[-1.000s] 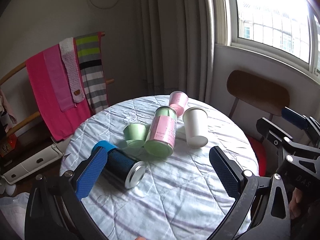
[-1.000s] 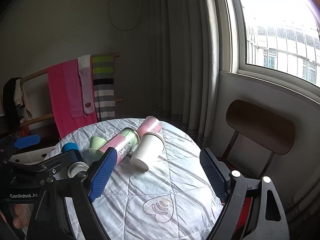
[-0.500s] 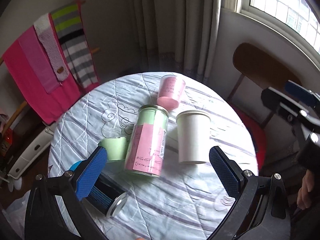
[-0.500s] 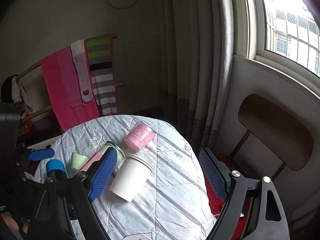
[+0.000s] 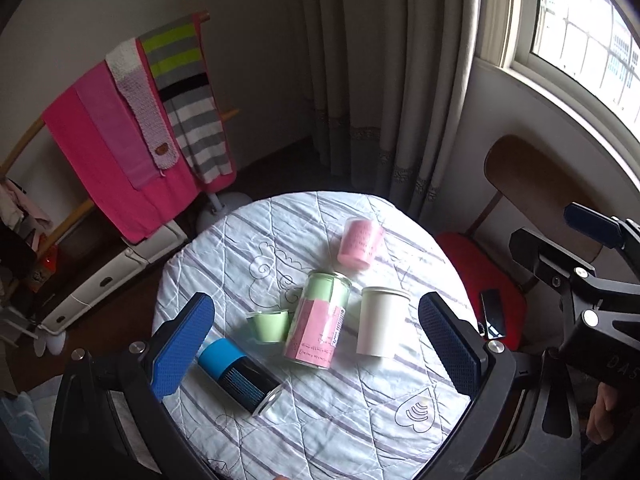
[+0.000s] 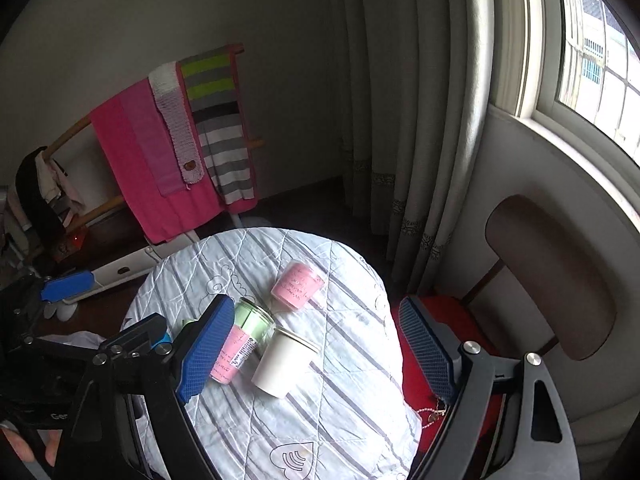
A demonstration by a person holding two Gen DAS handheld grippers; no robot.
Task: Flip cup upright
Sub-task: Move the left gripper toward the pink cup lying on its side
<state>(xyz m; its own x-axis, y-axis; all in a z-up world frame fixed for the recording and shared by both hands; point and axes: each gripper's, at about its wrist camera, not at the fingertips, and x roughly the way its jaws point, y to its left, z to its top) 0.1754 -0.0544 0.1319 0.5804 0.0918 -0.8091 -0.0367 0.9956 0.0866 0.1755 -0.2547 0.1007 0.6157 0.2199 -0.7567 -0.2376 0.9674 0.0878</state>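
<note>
Several cups lie on their sides on a round table [image 5: 344, 432] covered with a striped white cloth. A white paper cup [image 5: 382, 328] [image 6: 285, 362] lies mid-table. Left of it lies a tall green and pink cup [image 5: 319, 322] [image 6: 240, 340], then a small green cup [image 5: 269, 325] and a black cup with a blue end [image 5: 240, 374]. A pink cup [image 5: 360, 242] [image 6: 297, 287] lies farther back. My left gripper [image 5: 316, 354] is open, high above the cups. My right gripper [image 6: 316, 350] is open, high over the table's right side.
A wooden chair with a red seat [image 5: 492, 288] [image 6: 552, 280] stands right of the table; a dark phone [image 5: 491, 314] lies on the seat. A rack of pink and striped towels [image 5: 136, 136] stands behind. Curtains [image 5: 400, 80] hang at the back.
Both grippers have risen and pulled back from the table, so the cups look smaller and are seen from higher up. The cups have not moved. Both stay open.
</note>
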